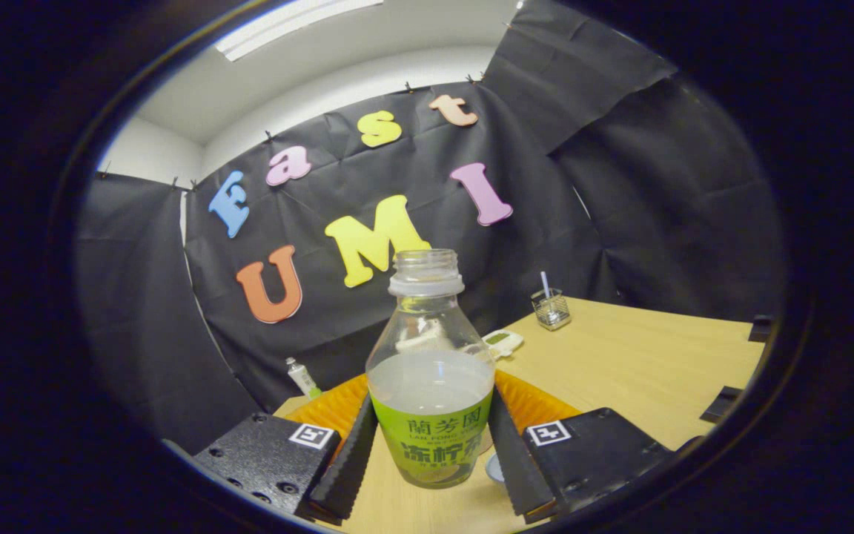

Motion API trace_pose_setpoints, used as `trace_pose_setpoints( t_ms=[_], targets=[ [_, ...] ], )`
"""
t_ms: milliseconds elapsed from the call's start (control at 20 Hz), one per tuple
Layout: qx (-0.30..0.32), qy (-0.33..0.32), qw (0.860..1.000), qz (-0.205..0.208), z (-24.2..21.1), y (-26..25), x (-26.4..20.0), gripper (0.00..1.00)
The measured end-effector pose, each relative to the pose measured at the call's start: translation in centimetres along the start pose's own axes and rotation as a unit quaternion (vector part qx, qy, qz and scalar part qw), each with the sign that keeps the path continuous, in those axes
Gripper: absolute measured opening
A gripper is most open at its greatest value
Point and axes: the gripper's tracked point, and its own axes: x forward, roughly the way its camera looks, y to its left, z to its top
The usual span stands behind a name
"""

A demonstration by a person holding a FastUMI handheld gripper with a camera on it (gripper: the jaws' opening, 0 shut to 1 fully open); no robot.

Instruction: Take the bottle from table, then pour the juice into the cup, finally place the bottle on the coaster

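Clear plastic bottle (431,386) sat clamped upright in the tool (432,445).
Open desk (642,363) lay rightward; an orange ridged coaster (527,400) sat just beyond the fingers.

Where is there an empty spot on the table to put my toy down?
The widest bare patch of table lies beyond the hand-held gripper, between the orange ridged mat and the small wire basket. It is crowded near the fingers, which press on the open bottle, with the mat behind it and a small white device further back.
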Motion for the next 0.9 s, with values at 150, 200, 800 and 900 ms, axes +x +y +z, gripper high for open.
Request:
trace_pose_setpoints(
  t_ms=[150, 200, 800, 900],
  targets=[
    [-0.053, -0.003, 0.999, -0.008, 0.9, 0.6, 1.0, 0.80],
    [-0.064, -0.003, 0.998, -0.008, 1.1, 0.8, 1.5, 0.80],
    [-0.152, 0.044, 0.987, -0.011, -4.3, 0.7, 13.3, 0.82],
    [-0.168, 0.046, 0.985, -0.018, -5.4, 0.5, 15.3, 0.82]
  ],
)
